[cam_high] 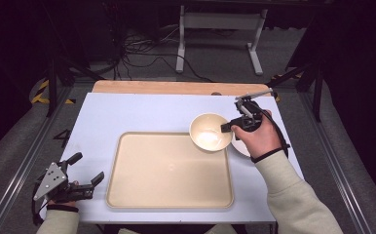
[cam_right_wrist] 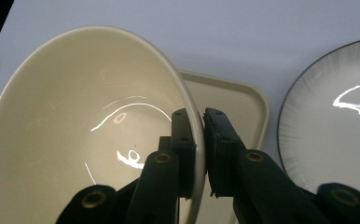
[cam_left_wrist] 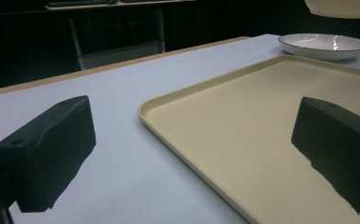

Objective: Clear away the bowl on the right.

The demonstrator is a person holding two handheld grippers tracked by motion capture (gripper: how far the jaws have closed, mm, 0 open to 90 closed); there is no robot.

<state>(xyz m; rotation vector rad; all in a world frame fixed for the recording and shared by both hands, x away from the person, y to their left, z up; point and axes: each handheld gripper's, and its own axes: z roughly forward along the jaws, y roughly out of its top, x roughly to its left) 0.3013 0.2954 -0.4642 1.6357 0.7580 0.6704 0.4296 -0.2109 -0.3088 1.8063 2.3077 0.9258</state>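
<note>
A cream bowl (cam_high: 210,132) hangs above the far right corner of the beige tray (cam_high: 169,170). My right gripper (cam_high: 227,127) is shut on the bowl's right rim. In the right gripper view the jaws pinch the bowl (cam_right_wrist: 75,140) wall, one inside and one outside, and the right gripper (cam_right_wrist: 197,135) is over the tray (cam_right_wrist: 236,100) corner. A white plate with a dark rim (cam_right_wrist: 336,126) lies on the table just right of the tray, also seen as the plate (cam_left_wrist: 325,45) in the left gripper view. My left gripper (cam_high: 86,169) stands open at the near left, beside the tray (cam_left_wrist: 262,135).
The white table top (cam_high: 142,109) has a wooden strip along its far edge (cam_high: 176,87). Beyond it are cables and a white stand (cam_high: 220,34) on the floor. Metal rails (cam_high: 25,146) run along both sides of the table.
</note>
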